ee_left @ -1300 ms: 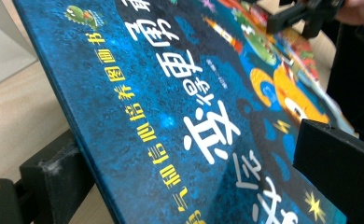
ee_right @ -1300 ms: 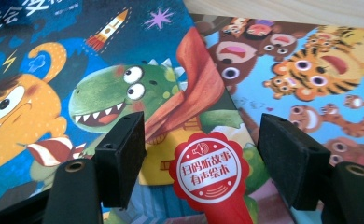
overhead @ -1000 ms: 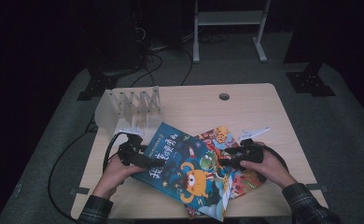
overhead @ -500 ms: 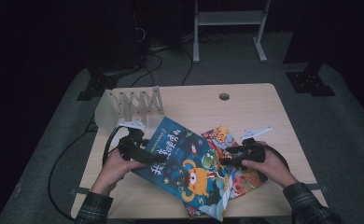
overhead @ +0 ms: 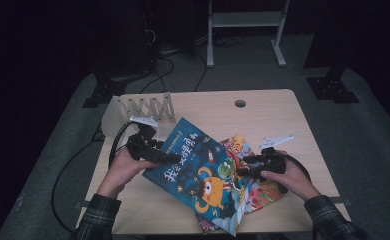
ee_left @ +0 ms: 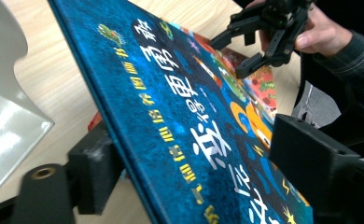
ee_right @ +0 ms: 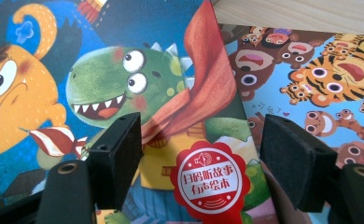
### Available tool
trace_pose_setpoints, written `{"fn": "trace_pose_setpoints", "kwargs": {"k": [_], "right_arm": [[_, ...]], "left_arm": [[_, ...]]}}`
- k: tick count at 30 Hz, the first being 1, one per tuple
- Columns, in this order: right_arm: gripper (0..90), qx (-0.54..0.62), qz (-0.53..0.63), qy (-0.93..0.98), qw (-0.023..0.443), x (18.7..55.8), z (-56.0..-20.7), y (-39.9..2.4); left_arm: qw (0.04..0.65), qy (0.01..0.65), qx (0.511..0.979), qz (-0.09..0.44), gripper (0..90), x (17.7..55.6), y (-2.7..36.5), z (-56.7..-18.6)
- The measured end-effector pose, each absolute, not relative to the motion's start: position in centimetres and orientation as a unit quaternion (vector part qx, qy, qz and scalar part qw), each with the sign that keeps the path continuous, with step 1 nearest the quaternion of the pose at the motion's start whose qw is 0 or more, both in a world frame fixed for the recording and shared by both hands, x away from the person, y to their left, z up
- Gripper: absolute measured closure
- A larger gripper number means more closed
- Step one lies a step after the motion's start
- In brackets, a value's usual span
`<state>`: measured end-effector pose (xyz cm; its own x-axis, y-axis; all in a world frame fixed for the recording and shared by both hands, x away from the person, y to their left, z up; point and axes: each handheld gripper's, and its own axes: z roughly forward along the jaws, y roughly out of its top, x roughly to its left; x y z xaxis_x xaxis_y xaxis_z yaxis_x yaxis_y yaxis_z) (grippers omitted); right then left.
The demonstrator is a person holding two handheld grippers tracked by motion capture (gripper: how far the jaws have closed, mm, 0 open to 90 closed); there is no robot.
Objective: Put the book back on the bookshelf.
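Now — blue book's [ee_left: 180, 121] edge between left gripper's [ee_left: 208, 163] jaws

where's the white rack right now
In the high view the white rack stands at the table's far left corner, just beyond the left gripper and the blue book.

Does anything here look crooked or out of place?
Yes. The blue picture book lies askew over another picture book, its left edge tilted up between the jaws of the left gripper. Nothing looks torn or spilled.
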<state>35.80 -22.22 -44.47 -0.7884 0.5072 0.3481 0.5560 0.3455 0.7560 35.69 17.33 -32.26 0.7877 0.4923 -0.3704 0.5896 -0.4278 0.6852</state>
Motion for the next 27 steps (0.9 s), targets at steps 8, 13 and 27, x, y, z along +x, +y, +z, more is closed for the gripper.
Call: {"fn": "trace_pose_setpoints", "kwargs": {"k": [8, 13, 27], "right_arm": [[25.1, -0.324, -0.479, -0.815, 0.025, 35.8, -44.3, -22.6], [24.7, -0.322, -0.484, -0.813, 0.023, 35.8, -44.2, -22.7], [24.7, -0.316, -0.486, -0.814, 0.014, 35.6, -43.8, -23.0]], "left_arm": [[0.42, 0.303, 0.854, -0.057, 30.4, 36.6, 16.2, -29.8], [0.409, 0.295, 0.862, -0.056, 37.3, 37.4, 15.4, -28.4], [0.383, 0.31, 0.867, -0.078, 65.5, 39.2, 14.1, -26.1]]}}
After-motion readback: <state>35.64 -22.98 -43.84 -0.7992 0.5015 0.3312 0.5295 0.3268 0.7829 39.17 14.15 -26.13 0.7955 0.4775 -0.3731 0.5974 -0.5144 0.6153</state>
